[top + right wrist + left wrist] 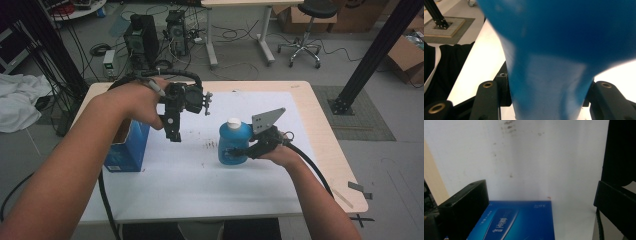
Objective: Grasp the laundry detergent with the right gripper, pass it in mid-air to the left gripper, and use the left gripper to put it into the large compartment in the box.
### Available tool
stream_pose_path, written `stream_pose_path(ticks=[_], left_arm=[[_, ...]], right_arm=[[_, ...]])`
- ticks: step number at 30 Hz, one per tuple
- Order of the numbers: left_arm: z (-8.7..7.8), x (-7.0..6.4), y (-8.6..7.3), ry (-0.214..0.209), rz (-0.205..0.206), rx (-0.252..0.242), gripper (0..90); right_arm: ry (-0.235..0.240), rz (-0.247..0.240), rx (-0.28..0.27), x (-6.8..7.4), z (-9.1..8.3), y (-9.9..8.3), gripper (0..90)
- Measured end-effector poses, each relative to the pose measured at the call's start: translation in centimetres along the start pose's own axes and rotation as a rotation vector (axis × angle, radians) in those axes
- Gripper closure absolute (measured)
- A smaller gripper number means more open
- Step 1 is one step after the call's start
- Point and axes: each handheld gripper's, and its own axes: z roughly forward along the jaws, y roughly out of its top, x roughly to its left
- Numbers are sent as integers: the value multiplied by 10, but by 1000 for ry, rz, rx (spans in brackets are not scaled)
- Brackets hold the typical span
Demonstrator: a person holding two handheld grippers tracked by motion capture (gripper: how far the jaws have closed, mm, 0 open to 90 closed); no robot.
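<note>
While my two forearms come in over the table (320, 125), its white mat (200, 175) lies under everything I am handling, marked with a few small dark specks near the middle. On the mat's left part stands the blue box (127, 150), upright, its open top turned up; in the left gripper view its printed blue face (516, 222) lies just below and between my jaws, with bare white mat beyond it. My left gripper (172, 127) hangs in the air just above and beside the box's top, pointing down, jaws spread wide and holding nothing, not touching the box. To the right of centre, well apart from the box, the blue bottle (234, 145) with its white cap (233, 122) stands upright at the mat. My right gripper (240, 151) is clamped across the bottle's lower body from the right; in the right gripper view the blue bottle (549, 75) sits tight between both jaws.
</note>
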Motion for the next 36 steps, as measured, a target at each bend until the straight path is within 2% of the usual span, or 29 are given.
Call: stream_pose_path(ticks=[6, 13, 19, 24, 28, 32, 33, 36], left_arm=[[12, -6, 2, -28, 3, -4, 3], [29, -9, 1, -59, -9, -15, 3], [33, -10, 5, -62, -2, -21, 3], [33, -11, 8, -62, 1, -22, 3], [34, -13, 11, -66, 0, -28, 2], [36, -15, 11, -72, -2, -34, 2], [37, -16, 11, -74, -1, -31, 2], [38, -17, 11, -77, -4, -31, 2]], right_arm=[[16, 1, 4, 5, 15, 1, 470], [35, 10, -10, 12, 40, 2, 472], [38, 1, -18, 16, 53, 10, 471], [33, 1, -17, 17, 57, 15, 471], [37, 2, 11, 21, 67, 23, 471], [41, -9, 8, 23, 77, 28, 471], [43, 4, 2, 24, 84, 29, 471], [40, 6, 2, 24, 89, 30, 470]])
